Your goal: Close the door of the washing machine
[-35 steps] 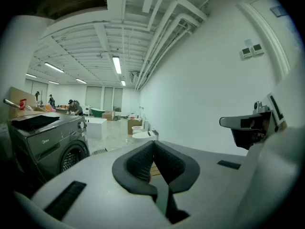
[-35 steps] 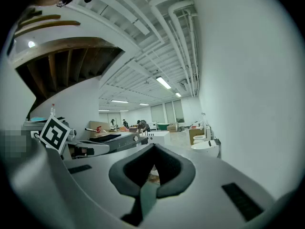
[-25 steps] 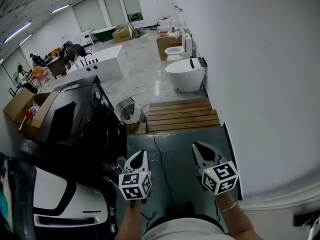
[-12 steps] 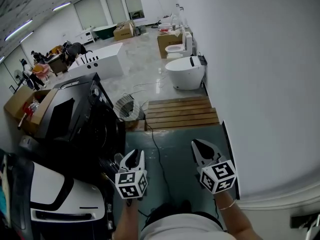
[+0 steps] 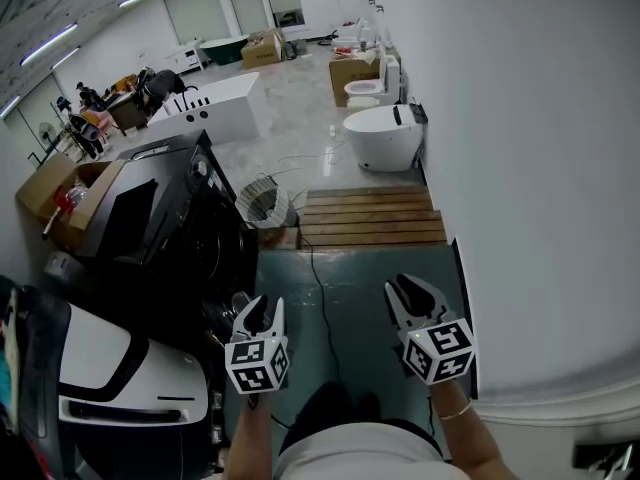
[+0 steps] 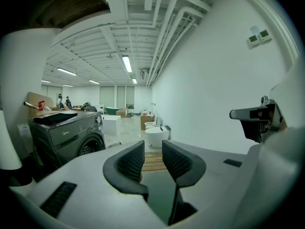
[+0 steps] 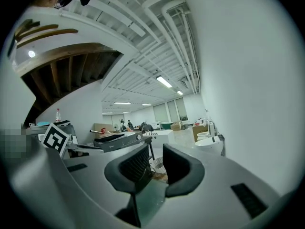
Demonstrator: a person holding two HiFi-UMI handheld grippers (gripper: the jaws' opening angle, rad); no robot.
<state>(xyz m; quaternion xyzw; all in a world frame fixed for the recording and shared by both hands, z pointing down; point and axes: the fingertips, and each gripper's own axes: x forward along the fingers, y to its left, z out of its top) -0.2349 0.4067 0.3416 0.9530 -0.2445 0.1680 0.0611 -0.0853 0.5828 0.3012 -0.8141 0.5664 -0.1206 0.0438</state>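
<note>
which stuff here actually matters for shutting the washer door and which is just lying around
For the job: dark washing machine, its round door, left gripper and right gripper, both with jaws just opening, nothing between them.

Lying about: white toilet, wooden pallet, cardboard box, white bathtub.

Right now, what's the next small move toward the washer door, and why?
Probably swing the left gripper left toward the washer front. It is the nearer one, beside the machine; the right gripper is by the wall. Both sets of jaws have just been opening, empty, touching nothing.
</note>
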